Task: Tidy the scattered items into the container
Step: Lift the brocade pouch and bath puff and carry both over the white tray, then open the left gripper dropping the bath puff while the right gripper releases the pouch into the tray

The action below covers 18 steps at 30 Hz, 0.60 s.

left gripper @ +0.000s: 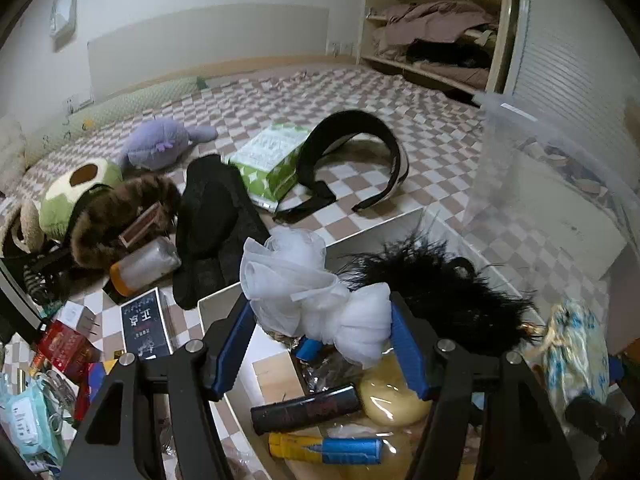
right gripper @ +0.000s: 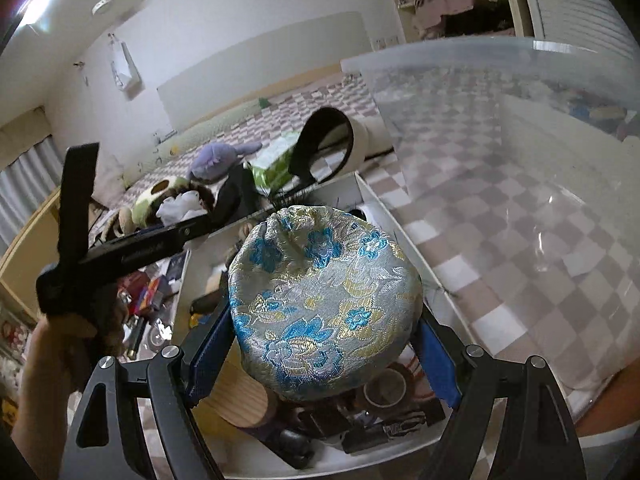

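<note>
White mesh, a bundled puff (left gripper: 320,300), is sitting between the blue pads of the left gripper (left gripper: 322,344), which is clenching on it above the white container (left gripper: 372,232); black feathers (left gripper: 436,284) are lying at 2 o'clock from the puff, inside the container. The right gripper (right gripper: 320,344) is grasping a round brocade pouch (right gripper: 324,300) with blue flowers, over the same container (right gripper: 400,220); a clear plastic lid (right gripper: 500,128) is standing at 2 o'clock. On the checkered bedding (left gripper: 360,92), at 12 o'clock, a black headband (left gripper: 352,160) and a green tissue pack (left gripper: 272,160) are lying outside the container.
</note>
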{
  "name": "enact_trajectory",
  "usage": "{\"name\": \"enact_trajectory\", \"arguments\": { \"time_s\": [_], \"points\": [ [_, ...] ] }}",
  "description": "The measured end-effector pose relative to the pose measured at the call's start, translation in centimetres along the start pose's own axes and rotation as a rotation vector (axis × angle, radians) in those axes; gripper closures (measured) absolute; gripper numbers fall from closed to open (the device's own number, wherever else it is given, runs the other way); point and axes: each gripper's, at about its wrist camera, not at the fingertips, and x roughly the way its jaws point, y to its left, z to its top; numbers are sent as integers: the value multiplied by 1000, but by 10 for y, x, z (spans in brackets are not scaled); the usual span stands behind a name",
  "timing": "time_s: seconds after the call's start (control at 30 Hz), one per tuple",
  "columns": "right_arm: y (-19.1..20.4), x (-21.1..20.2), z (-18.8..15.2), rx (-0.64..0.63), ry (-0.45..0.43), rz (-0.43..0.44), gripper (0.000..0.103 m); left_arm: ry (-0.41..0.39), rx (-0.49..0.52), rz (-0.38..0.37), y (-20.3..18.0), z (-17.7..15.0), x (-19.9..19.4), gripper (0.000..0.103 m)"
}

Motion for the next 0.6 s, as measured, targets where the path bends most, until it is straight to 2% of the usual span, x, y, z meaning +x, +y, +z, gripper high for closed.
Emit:
{"name": "enact_trajectory", "arguments": {
  "time_s": [0.27, 0.43, 0.6],
  "points": [
    [8, 3, 0, -34, 28, 39, 19, 65, -11, 75, 13, -7, 29, 38],
    [22, 4, 7, -69, 27, 67, 19, 101, -50, 77, 25, -13, 42, 38],
    [37, 11, 20, -100, 25, 91, 19, 118, -21, 88, 25, -16, 49, 36]
  ]
}}
